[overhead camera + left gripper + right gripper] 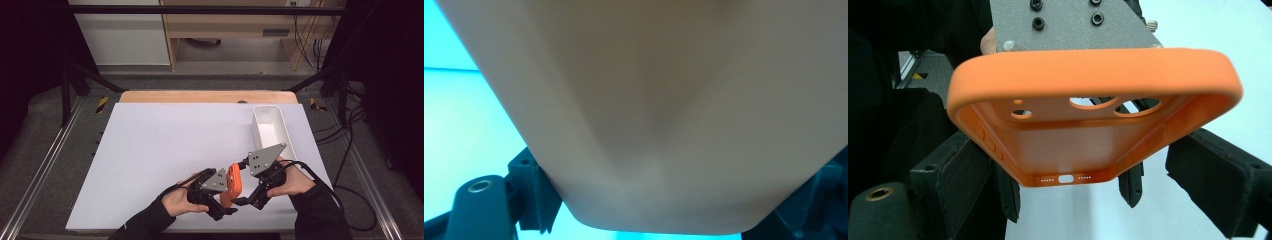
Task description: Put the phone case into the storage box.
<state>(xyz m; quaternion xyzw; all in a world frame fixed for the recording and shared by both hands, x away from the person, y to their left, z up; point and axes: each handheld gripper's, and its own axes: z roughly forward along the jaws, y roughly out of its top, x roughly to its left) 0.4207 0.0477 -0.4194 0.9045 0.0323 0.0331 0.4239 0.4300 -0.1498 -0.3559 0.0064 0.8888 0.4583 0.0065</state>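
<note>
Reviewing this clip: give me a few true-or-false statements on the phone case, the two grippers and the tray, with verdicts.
1. The orange silicone phone case is held up between the two grippers. True.
2. The phone case lies inside the white rectangular plastic tray. False: it is in the air near the table's front edge, apart from the tray.
3. The left gripper has the case between its jaws. True: the case's back sits right against its camera, between the two jaws.
4. The tray stands on the person's left side of the white table top. False: it stands at the right, toward the far edge.
5. In the right gripper view the case shows its closed back. False: its open inside with camera cutouts faces the camera of the right gripper.
</note>
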